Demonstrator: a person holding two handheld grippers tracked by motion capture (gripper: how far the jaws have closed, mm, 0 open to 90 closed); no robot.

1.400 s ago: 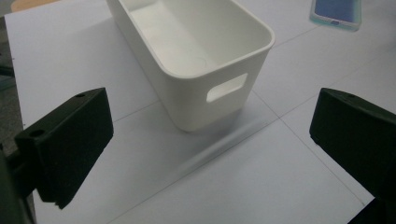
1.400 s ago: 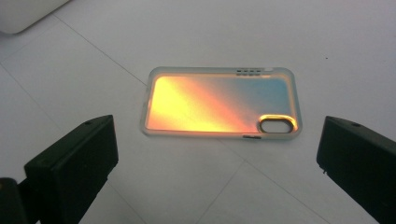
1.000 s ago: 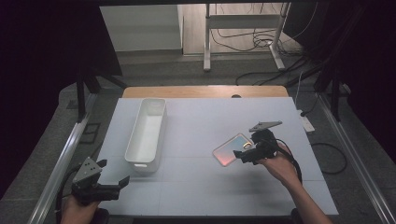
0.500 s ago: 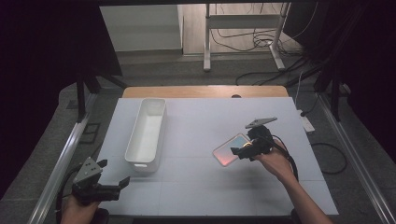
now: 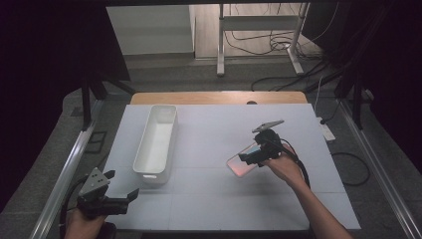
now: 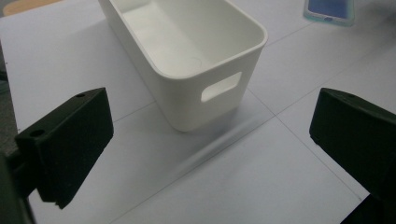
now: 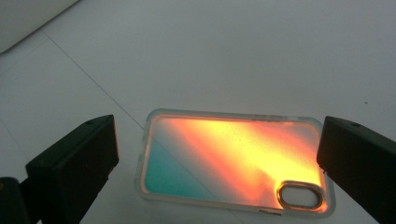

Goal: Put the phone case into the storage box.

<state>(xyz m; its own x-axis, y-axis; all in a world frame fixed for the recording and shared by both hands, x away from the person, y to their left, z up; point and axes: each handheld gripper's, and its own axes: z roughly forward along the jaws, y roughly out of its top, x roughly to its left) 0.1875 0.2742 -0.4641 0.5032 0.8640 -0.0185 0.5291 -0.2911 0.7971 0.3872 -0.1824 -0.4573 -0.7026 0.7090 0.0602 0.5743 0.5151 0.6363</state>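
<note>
**Right tool hangs open over the phone case**

The right tool (image 5: 251, 158) is held above the phone case (image 7: 233, 161), its jaws spread wide and touching nothing. In the right gripper view the case lies flat on the white tabletop (image 5: 209, 199) between the two jaws, just ahead of them, with its camera cut-out toward the right-hand jaw (the surface shimmers orange to teal). In the high view the case (image 5: 241, 163) pokes out from under the tool's tips, on their far-left side.

The left tool (image 5: 122, 191) is also open and holds nothing, near the tabletop's near-left corner. Straight ahead of its jaws stands the white bin (image 6: 187, 51), upright, its short end with the handle slot facing the tool; the bin is near but not touched. The case (image 6: 329, 10) lies well beyond, up to the right.
</note>
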